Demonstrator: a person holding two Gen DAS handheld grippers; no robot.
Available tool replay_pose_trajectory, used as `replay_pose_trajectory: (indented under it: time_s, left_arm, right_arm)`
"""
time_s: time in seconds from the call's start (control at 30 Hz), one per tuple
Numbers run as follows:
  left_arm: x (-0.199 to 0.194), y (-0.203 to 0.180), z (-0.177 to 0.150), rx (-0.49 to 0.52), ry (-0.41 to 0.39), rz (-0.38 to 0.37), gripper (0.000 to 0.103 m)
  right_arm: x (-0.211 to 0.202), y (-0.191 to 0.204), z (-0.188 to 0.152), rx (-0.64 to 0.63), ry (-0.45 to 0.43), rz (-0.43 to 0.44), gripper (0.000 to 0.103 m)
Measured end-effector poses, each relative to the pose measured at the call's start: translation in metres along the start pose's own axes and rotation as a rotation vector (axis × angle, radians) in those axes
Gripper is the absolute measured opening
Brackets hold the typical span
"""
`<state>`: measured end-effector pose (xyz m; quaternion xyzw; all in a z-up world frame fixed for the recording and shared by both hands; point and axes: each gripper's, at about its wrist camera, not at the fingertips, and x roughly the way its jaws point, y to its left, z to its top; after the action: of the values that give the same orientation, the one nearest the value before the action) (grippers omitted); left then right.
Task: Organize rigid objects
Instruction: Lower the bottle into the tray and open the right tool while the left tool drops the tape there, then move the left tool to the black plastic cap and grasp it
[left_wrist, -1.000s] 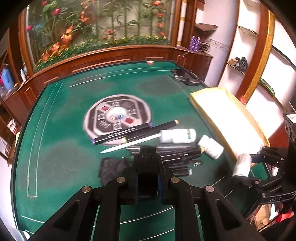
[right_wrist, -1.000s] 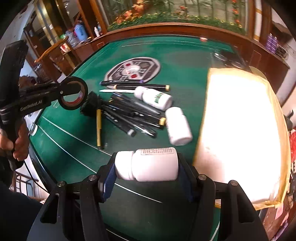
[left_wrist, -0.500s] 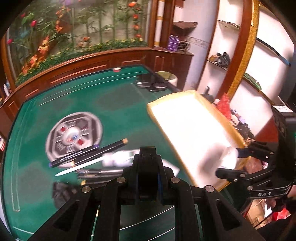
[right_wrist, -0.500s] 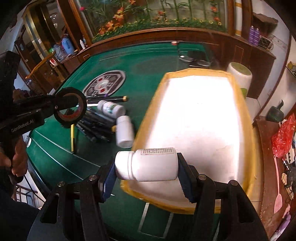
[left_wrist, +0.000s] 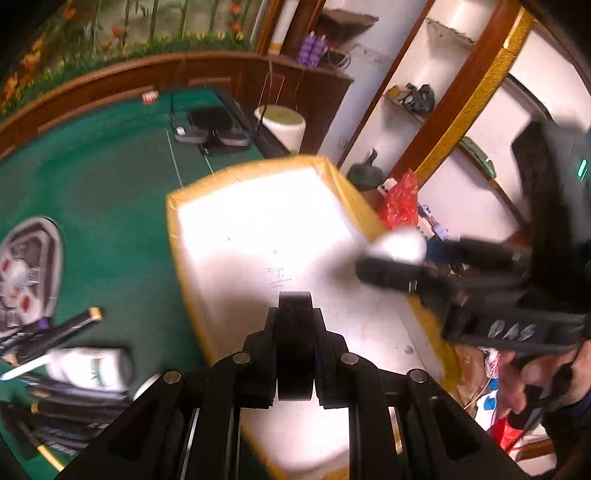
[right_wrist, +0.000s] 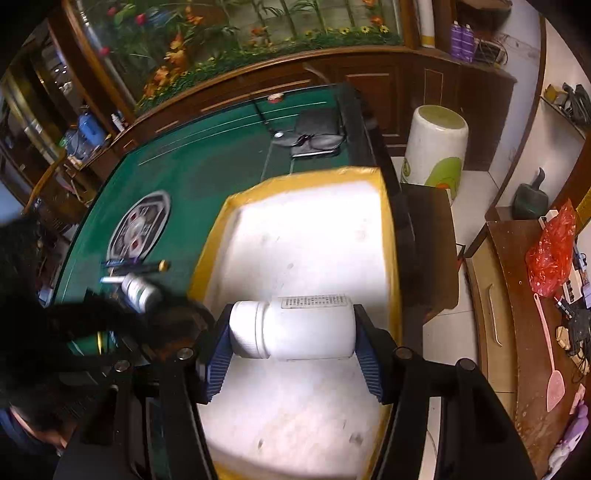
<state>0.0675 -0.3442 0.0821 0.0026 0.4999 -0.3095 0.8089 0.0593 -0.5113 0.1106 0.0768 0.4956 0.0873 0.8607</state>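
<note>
Over a green felt table (right_wrist: 207, 173), beside wood-panelled cabinets (right_wrist: 369, 85): a white, yellow-rimmed tray (right_wrist: 218, 236).
Both grippers are angled down above the tray: the right gripper (right_wrist: 291, 334) is clamped on a white bottle (right_wrist: 295, 328); the left gripper (left_wrist: 294, 354) is pinched on a black tape roll (left_wrist: 294, 332).

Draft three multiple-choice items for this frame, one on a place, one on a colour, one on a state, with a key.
1. Where is the white bottle held by the right gripper?
A. Over the white tray
B. Over the round emblem
C. Over the floor

2. What colour is the tray's rim?
A. Red
B. Yellow
C. Blue

3. How are the left gripper fingers?
A. Wide open and empty
B. Closed on a roll of black tape
C. Closed on a pen

Key: 1 A, the tray's white floor lies right behind the bottle; 2 B, a yellow band frames the white inside; 3 B, the roll of black tape sits edge-on between the closed fingers.
</note>
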Motion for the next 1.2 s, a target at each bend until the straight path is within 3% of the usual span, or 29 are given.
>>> replay_pose_trajectory:
  time_s: [0.2, 0.43, 0.5, 0.53, 0.57, 0.63, 0.9, 1.2]
  left_arm:
    - [0.042, 0.011, 0.011, -0.063, 0.034, -0.017, 0.014]
    - [0.043, 0.018, 0.014, -0.097, -0.006, 0.009, 0.016]
    - [0.041, 0.018, 0.012, -0.084, -0.002, 0.022, 0.023]
    - [0.040, 0.019, 0.011, -0.083, -0.001, 0.023, 0.037]
    - [0.038, 0.020, 0.011, -0.092, -0.001, 0.026, 0.057]
    - [0.033, 0.023, 0.010, -0.109, -0.018, 0.028, 0.073]
    - [0.018, 0.027, 0.012, -0.121, -0.041, 0.016, 0.074]
    - [-0.011, 0.026, 0.012, -0.082, -0.082, 0.013, 0.074]
  right_arm:
    - [0.044, 0.004, 0.038, -0.045, 0.041, -0.028, 0.059]
    - [0.090, -0.002, 0.064, -0.039, 0.092, -0.043, 0.059]
    - [0.097, -0.001, 0.067, -0.029, 0.097, -0.040, 0.059]
    - [0.099, 0.000, 0.069, -0.032, 0.097, -0.045, 0.059]
    - [0.102, 0.001, 0.071, -0.035, 0.097, -0.056, 0.059]
    - [0.105, 0.002, 0.073, -0.033, 0.091, -0.069, 0.059]
    - [0.093, -0.006, 0.079, 0.014, 0.047, -0.042, 0.069]
    - [0.055, -0.005, 0.066, 0.077, -0.012, 0.008, 0.069]
